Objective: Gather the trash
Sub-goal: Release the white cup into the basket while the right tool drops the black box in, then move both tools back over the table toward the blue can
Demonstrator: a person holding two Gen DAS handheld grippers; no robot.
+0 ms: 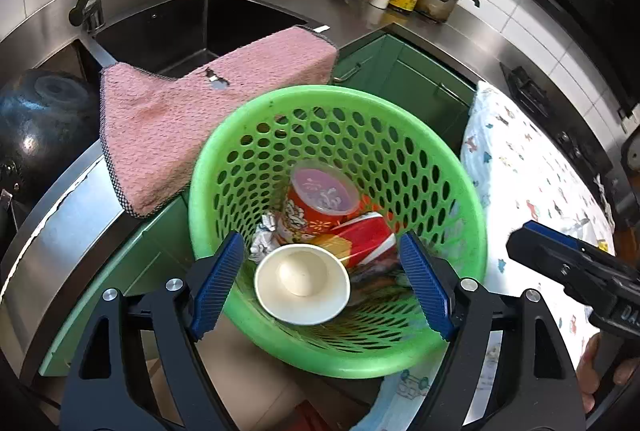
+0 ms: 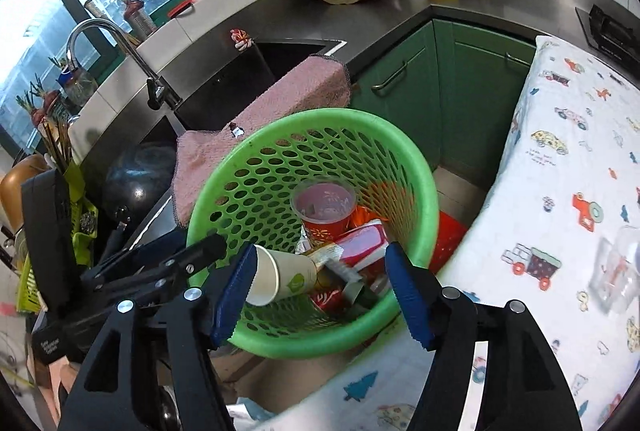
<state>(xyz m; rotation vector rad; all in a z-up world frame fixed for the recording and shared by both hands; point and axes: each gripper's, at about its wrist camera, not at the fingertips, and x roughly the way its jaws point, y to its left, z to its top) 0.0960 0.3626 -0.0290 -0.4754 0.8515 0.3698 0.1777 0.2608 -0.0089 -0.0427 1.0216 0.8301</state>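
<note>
Trash fills the basket point(image 1: 280, 119); paper cup point(image 1: 302, 283) drops in; both hand-held grippers point(image 1: 320, 287) point(image 2: 320, 291) gape empty; clear cup point(image 2: 614, 271) remains on cloth.

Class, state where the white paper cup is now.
In both wrist views the white paper cup lies on its side inside the green basket, near its front, before the red cup.

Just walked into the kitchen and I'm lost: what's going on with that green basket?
A person is collecting trash with two handheld grippers. The left gripper and right gripper both hang open over the green basket. A white paper cup lies on top of the trash inside, near a red lidded cup and red packaging. Neither gripper holds anything.
</note>
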